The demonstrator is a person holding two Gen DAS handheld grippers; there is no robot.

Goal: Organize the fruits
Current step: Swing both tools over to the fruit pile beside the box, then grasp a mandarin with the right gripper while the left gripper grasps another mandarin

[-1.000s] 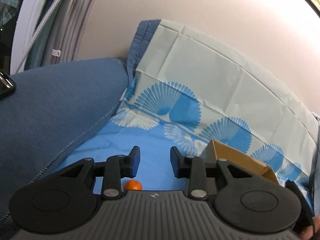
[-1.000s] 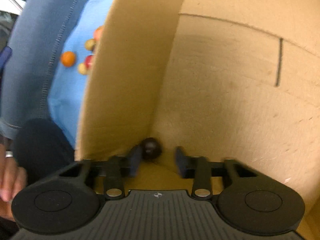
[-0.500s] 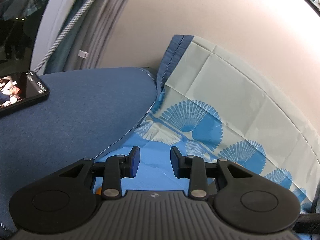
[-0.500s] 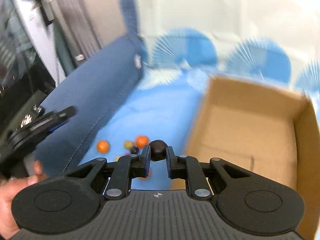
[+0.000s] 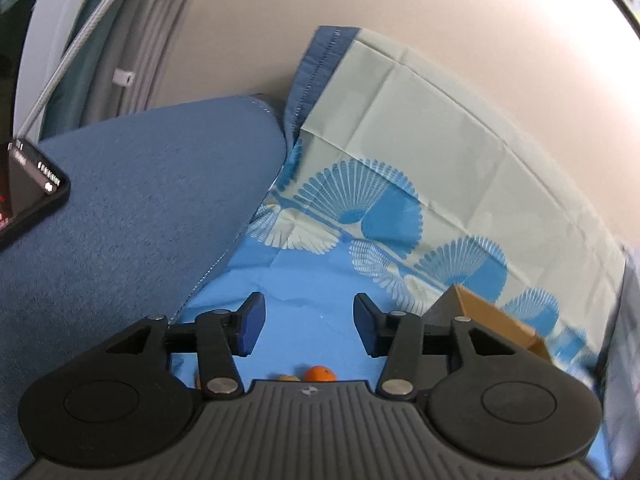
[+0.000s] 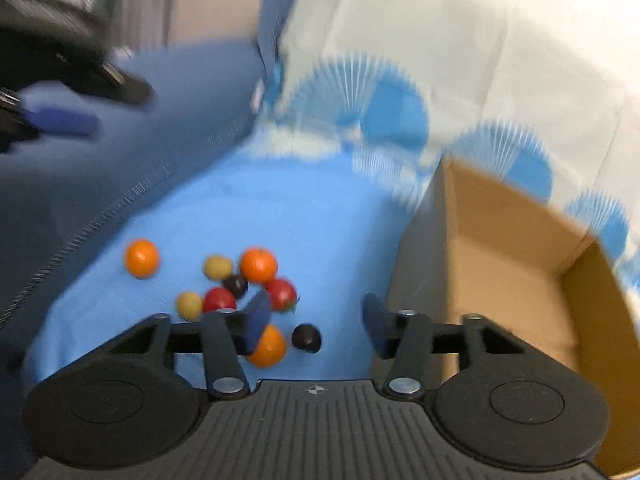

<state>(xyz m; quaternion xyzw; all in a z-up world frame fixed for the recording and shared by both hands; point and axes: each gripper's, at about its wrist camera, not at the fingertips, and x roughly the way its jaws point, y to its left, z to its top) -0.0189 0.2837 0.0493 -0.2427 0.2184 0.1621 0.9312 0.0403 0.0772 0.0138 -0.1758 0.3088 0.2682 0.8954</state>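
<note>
Both sets of fingers are spreading with nothing between them — the right gripper [image 6: 314,322] has the fruit pile [image 6: 240,284] just ahead and left of its fingers, cardboard box [image 6: 516,264] off to the right. Left gripper [image 5: 306,322] only catches an orange [image 5: 319,373] low between its fingers — box corner right.

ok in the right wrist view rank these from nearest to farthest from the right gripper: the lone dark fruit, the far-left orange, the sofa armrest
1. lone dark fruit, lying between the opening jaws of the right gripper
2. far-left orange, alone, left of the pile
3. sofa armrest, far upper left
</note>
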